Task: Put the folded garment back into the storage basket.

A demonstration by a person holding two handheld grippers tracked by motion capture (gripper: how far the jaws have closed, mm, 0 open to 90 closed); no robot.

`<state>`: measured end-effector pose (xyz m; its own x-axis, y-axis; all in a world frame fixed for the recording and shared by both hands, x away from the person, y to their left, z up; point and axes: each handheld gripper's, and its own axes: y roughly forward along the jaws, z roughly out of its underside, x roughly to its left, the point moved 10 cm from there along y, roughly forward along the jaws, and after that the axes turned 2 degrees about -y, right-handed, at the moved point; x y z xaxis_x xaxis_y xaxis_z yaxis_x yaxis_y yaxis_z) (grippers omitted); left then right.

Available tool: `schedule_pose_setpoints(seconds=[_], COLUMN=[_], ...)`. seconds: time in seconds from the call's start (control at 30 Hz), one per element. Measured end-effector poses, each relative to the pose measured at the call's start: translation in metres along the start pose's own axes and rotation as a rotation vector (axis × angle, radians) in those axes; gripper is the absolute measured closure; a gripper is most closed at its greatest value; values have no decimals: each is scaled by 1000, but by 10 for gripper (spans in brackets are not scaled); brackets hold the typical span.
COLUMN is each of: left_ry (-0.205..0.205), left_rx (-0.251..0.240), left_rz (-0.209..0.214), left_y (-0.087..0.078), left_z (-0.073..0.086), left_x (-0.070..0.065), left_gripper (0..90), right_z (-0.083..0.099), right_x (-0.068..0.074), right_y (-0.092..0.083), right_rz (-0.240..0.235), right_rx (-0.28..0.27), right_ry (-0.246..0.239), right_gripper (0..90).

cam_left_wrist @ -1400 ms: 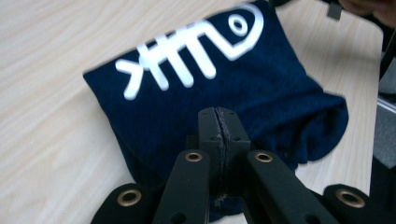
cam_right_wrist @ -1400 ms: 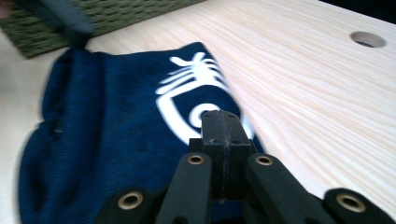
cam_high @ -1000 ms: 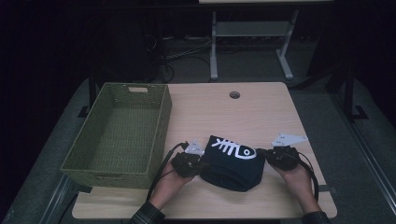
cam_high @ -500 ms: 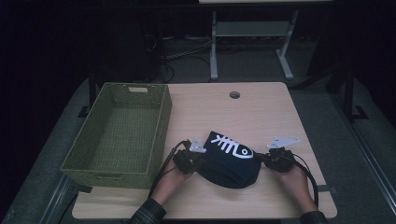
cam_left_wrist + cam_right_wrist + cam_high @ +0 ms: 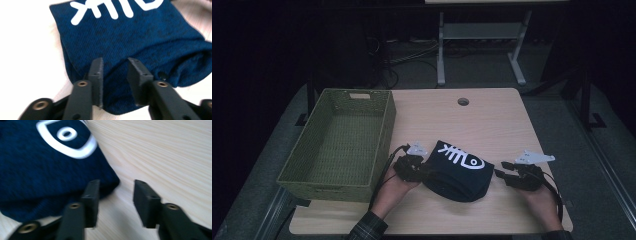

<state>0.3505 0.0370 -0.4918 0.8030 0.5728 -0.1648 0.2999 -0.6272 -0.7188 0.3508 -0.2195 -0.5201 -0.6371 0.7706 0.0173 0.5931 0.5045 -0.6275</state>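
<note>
Standing partly spread, the jaws of the left gripper (image 5: 114, 72) have just been opening; dark blue cloth (image 5: 140, 35) is seen behind the gap, and no pinch on it is shown. The jaws of the right gripper (image 5: 117, 195) have likewise just been opening over bare table (image 5: 170, 152), apart from the cloth's corner at the left of the frame. In the high view the folded cloth lies low and centre, between both grippers, with a green basket (image 5: 292, 170) at the left.
</note>
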Motion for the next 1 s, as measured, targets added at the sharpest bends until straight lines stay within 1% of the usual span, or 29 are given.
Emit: schedule_pose_setpoints(seconds=[0.03, 0.07, 0.1, 0.13, 0.17, 0.23, 0.27, 0.33, 0.4, 0.47, 0.5, 0.53, 0.57, 0.63, 0.73, 0.8, 0.87, 0.9, 1.0], left_ry=[-11, -16, -16, -23, -34, -49, -53, -61, -72, -85, -82, -90, -86, -91, -96, -91, -99, -92, -100], left_rx=[-12, -11, -11, -13, -16, -27, -24, -27, -25, -20, -12, -18, -15, -14, -9, 2, 5, 16, 47], left_rz=[-3, -7, -7, -15, -16, -10, -11, -14, -14, -5, -2, -2, -9, -10, -9, -8, -9, -15, -5], left_y=[0, -1, -1, 0, 0, 2, 3, 5, 9, 14, 15, 18, 21, 23, 28, 31, 36, 38, 47], left_z=[-3, -5, -5, -8, -12, -16, -18, -22, -24, -23, -22, -22, -21, -21, -22, -22, -23, -22, -17], left_x=[1, 2, 2, 5, 8, 12, 14, 19, 24, 28, 29, 30, 33, 37, 40, 44, 46, 48, 50], left_gripper=[598, 563, 536, 536, 475, 438, 404, 357, 283, 252, 226, 210, 203, 179, 175, 163, 162, 161, 155], right_z=[3, 6, 6, 9, 17, 25, 31, 38, 42, 42, 42, 42, 42, 42, 42, 42, 42, 42, 42], right_x=[-2, -3, -3, -5, -6, -8, -9, -12, -13, -13, -14, -14, -14, -14, -14, -14, -14, -14, -14], right_y=[-2, -4, -4, -6, -10, -9, -8, -6, -4, -3, -3, -3, -3, -3, -3, -3, -3, -3, -3], right_rz=[10, 17, 17, 30, 29, 42, 54, 65, 73, 80, 79, 79, 78, 76, 76, 77, 77, 77, 77], right_rx=[2, 9, 9, 8, 9, 36, 56, 75, 84, 79, 80, 82, 83, 85, 84, 84, 85, 84, 84], right_ry=[5, 11, 11, 16, 30, 33, 36, 42, 56, 49, 48, 48, 47, 47, 47, 47, 47, 47, 47], right_gripper=[485, 445, 445, 407, 337, 264, 228, 179, 152, 142, 136, 132, 130, 128, 129, 129, 129, 129, 129])
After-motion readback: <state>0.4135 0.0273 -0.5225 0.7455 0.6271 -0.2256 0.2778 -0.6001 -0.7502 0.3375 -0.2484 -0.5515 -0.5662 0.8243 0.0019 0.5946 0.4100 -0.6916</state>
